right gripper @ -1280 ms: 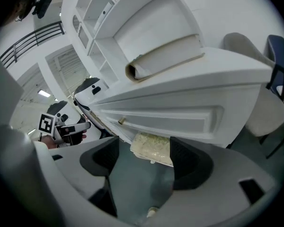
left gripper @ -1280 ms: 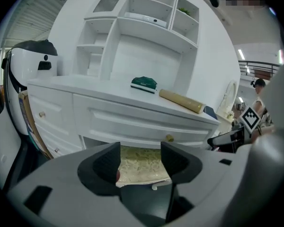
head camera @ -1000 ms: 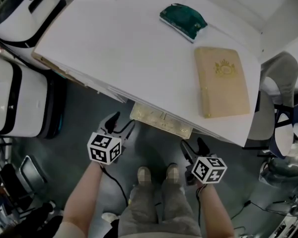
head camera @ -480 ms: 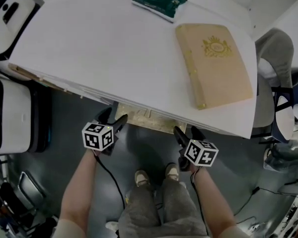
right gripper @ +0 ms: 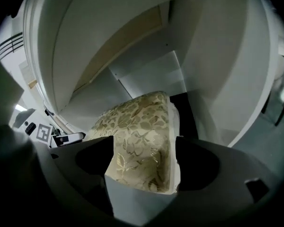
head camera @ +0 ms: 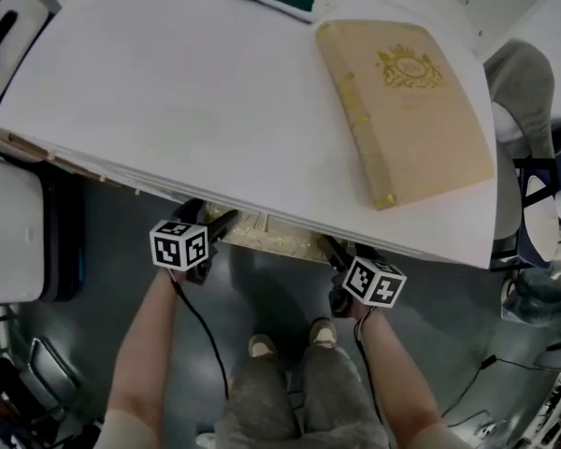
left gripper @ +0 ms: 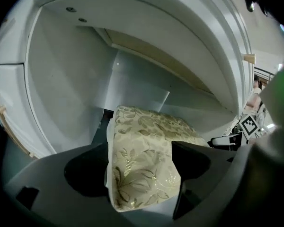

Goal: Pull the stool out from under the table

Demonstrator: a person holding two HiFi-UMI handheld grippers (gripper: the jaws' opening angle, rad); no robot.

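The stool (head camera: 279, 238) stands under the table (head camera: 168, 101); only its leaf-patterned cushion edge shows past the table's near rim. The left gripper (left gripper: 142, 171) and the right gripper (right gripper: 143, 167) each have one cushion corner between opening jaws, and the pads do not press it. On the table lies a beige book (head camera: 421, 129) with a gold crest; its lettering is too small to read.

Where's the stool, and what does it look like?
Find the big white table and look beneath its near edge, just ahead of the person's shoes. The stool is tucked under there, only its seat peeking out. It alone has a cream cushion covered in gold leaves; the tan book lies on top with a crest instead.
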